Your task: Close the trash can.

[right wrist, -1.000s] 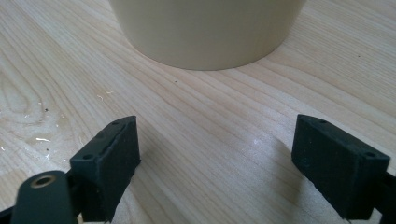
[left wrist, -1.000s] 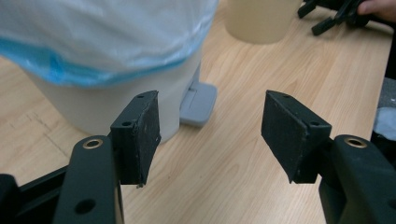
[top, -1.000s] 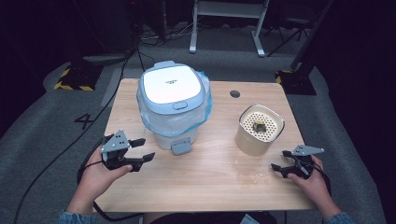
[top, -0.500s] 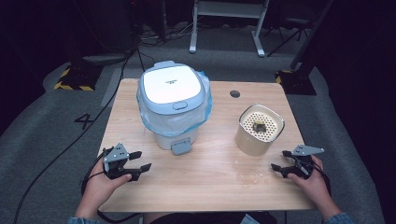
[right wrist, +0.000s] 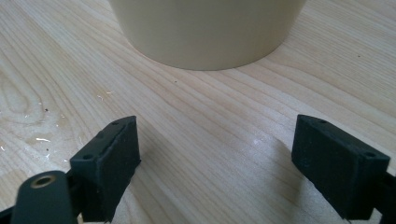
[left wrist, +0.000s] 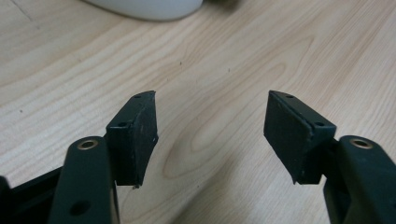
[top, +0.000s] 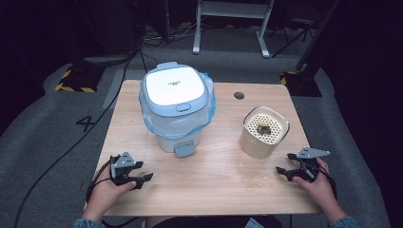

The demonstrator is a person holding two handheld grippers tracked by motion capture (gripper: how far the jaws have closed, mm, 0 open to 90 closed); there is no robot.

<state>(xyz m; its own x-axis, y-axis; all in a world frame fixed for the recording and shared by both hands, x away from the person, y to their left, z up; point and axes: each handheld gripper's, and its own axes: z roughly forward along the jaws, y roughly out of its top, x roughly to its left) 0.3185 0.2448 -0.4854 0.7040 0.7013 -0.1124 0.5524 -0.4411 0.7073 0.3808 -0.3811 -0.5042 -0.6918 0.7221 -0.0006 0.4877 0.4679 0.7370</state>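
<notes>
A white bin (top: 176, 111) with a pale blue lid and a blue liner stands at the middle left of the wooden table (top: 214, 180); its white base (left wrist: 144, 7) edges into the left gripper view. A cream cylinder (top: 264, 133) with a perforated top holding a small dark object (top: 263, 128) stands to its right, and its wall (right wrist: 205, 28) looms close in the right gripper view. My left gripper (top: 142, 172) rests open near the front left edge. My right gripper (top: 284, 162) rests open at the front right, just below the cream cylinder. Nothing is between either pair of jaws.
A round cable hole (top: 239, 95) sits at the table's back. Small crumbs and a wet smear (top: 252, 178) mark the wood in front of the cylinder. Black cables (top: 71, 147) trail over the grey floor at the left, and a white stand (top: 233, 23) is behind.
My left gripper has drawn back toward the table's front left edge and settled low on the wood. The right gripper has stayed still.
</notes>
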